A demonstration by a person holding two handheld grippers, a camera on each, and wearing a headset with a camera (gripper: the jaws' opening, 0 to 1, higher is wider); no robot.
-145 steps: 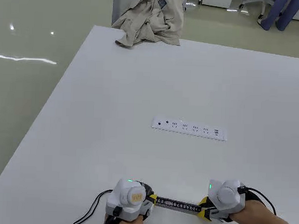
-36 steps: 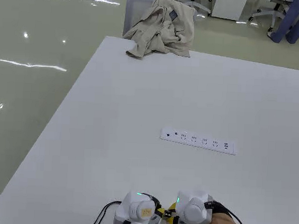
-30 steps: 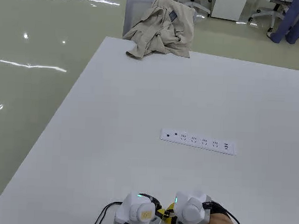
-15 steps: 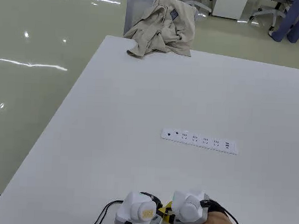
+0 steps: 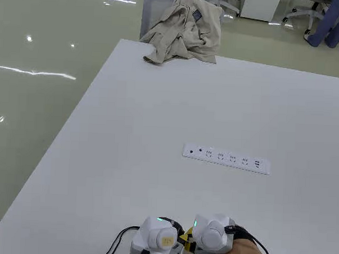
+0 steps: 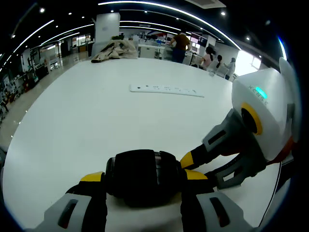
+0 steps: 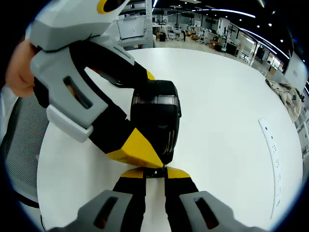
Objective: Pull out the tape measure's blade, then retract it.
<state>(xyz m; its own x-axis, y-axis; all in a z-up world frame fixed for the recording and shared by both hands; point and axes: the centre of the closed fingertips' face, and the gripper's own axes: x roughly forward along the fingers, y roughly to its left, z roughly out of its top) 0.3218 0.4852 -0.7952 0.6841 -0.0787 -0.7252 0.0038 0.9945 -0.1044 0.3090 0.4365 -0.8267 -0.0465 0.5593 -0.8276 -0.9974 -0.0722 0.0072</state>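
Left gripper view, left hand-held gripper (image 6: pixel 144 178) clamps tape measure (image 6: pixel 144 166), right hand-held gripper (image 7: pixel 155 173) nips blade (image 7: pixel 155 170).

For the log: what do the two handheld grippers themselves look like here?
Both the left gripper and right gripper have rounded white housings, each with a small green light, grey linkages, and black jaws tipped in yellow. The left housing carries a yellowish sticker. A thin black cable trails from each.
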